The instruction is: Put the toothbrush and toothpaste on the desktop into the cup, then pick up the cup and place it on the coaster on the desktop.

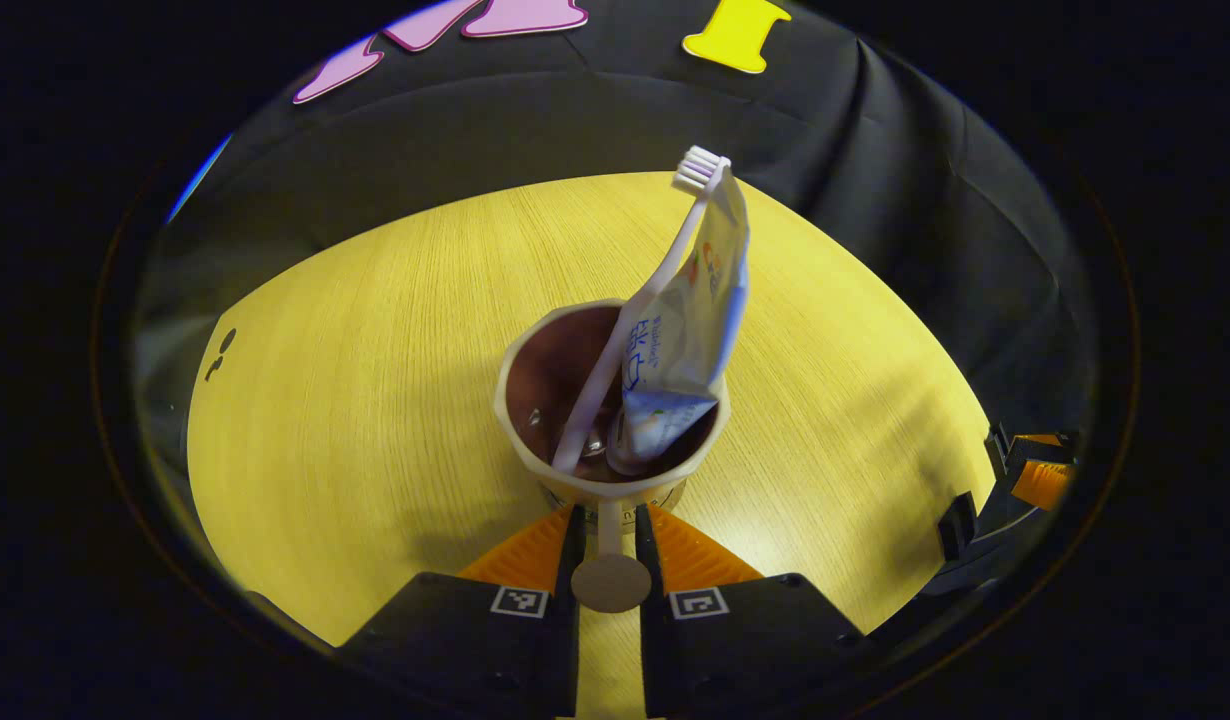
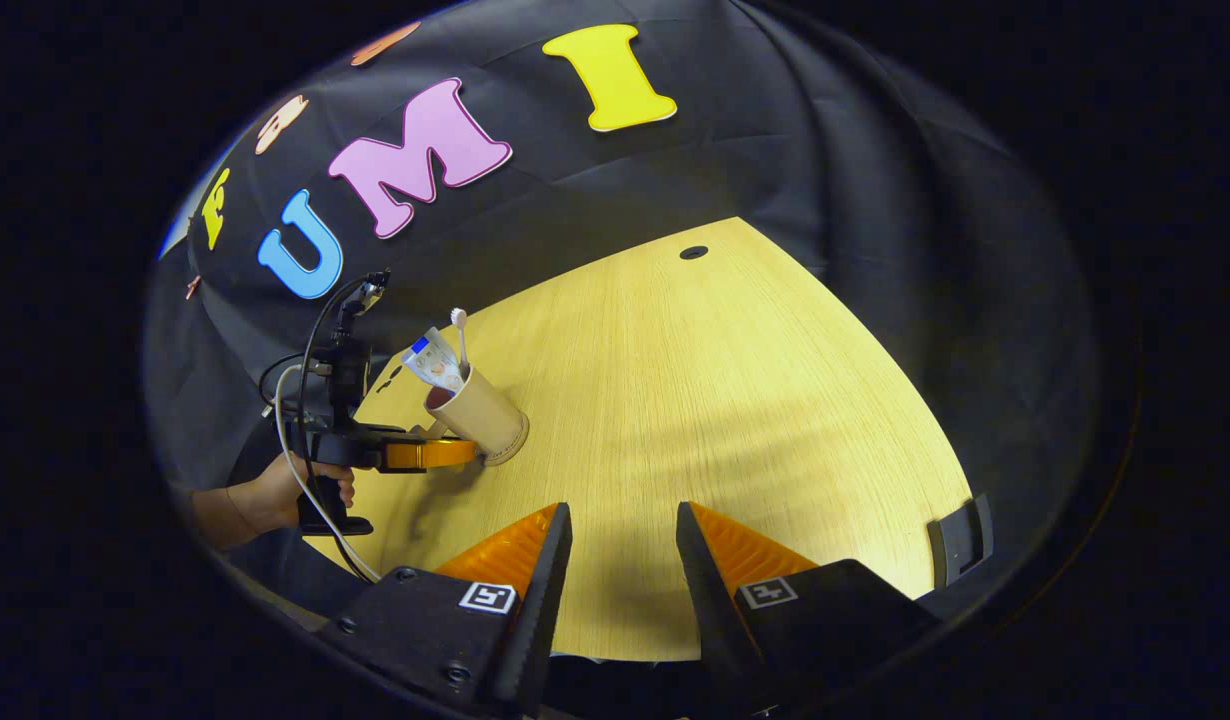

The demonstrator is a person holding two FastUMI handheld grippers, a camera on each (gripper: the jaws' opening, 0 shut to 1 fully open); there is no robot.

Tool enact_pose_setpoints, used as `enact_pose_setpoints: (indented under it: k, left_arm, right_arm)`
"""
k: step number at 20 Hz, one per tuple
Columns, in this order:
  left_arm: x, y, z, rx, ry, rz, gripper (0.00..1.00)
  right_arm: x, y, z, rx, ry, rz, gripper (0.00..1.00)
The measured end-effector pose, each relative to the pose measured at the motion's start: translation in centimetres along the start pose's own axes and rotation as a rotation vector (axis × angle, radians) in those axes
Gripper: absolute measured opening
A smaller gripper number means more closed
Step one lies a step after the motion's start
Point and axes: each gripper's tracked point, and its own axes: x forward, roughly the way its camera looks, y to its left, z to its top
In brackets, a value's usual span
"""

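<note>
The cream, brown-lined plastic cup (image 1: 610, 400) stands upright on the yellow wood-grain worktop (image 1: 355, 420), holding the white toothbrush (image 1: 643, 300) and the white toothpaste tube (image 1: 690, 320), both leaning toward 1 o'clock. The left gripper (image 1: 610, 525) sits at the cup's 6 o'clock, jaws pinching its flat cream handle tab (image 1: 611, 560). The right gripper (image 2: 620, 545) hangs well apart, jaws spread on nothing. I cannot make out a coaster.

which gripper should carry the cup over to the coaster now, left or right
Left. The left gripper is shut on the handle of the cup, with the toothbrush and toothpaste inside. The right gripper is open, holds nothing, and sits well away from the cup.
</note>
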Motion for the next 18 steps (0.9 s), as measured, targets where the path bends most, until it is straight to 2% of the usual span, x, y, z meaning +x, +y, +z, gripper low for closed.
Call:
enact_pose_setpoints:
  k: [1, 3, 4, 5, 7, 8, 9, 12, 14, 15, 16, 17, 18]
  left_arm:
    - [0.1, -0.1, -0.1, -0.003, 0.005, -0.007, 0.31]
    - [0.1, -0.4, -0.3, -0.011, 0.010, -0.023, 0.42]
    - [0.1, -0.6, -0.3, -0.013, 0.010, -0.029, 0.33]
    - [0.1, -0.6, -0.4, -0.012, 0.009, -0.031, 0.52]
    - [-0.2, -0.6, -0.3, -0.005, 0.008, -0.020, 0.51]
    - [-0.4, -0.5, -0.3, -0.002, 0.005, -0.012, 0.70]
    - [-0.6, -0.4, -0.3, -0.001, 0.002, -0.009, 0.67]
    - [-1.4, 0.2, -0.5, 0.019, -0.015, 0.009, 0.80]
    - [-2.1, 1.0, -0.4, 0.029, -0.036, 0.034, 0.84]
    - [-2.7, 1.4, -0.4, 0.029, -0.051, 0.044, 0.84]
    - [-3.3, 1.8, -0.3, 0.025, -0.067, 0.051, 0.85]
    - [-4.0, 2.1, -0.2, 0.021, -0.086, 0.055, 0.86]
    - [-4.9, 2.4, 0.0, 0.015, -0.107, 0.051, 0.86]
  right_arm:
    - [0.0, 0.0, 0.0, -0.002, 0.000, 0.001, 0.66]
    - [0.2, 0.1, 0.2, -0.002, 0.001, 0.004, 0.66]
    - [0.3, 0.2, 0.2, -0.003, 0.000, 0.004, 0.66]
    - [0.3, 0.2, 0.3, -0.005, 0.000, 0.004, 0.66]
    - [0.4, 0.3, 0.5, -0.003, -0.002, 0.005, 0.66]
    - [0.5, 0.5, 0.6, 0.001, -0.002, 0.008, 0.66]
    - [0.6, 0.8, 0.6, 0.003, -0.003, 0.013, 0.65]
    - [0.7, 1.9, 0.8, -0.009, -0.010, 0.025, 0.65]
    - [0.9, 2.7, 1.1, -0.019, -0.016, 0.036, 0.67]
    - [1.1, 3.4, 1.2, -0.024, -0.017, 0.043, 0.68]
    - [1.2, 4.0, 1.2, -0.028, -0.020, 0.050, 0.83]
    - [1.2, 4.8, 1.3, -0.033, -0.023, 0.056, 0.89]
    - [1.3, 5.4, 1.4, -0.040, -0.025, 0.063, 0.89]
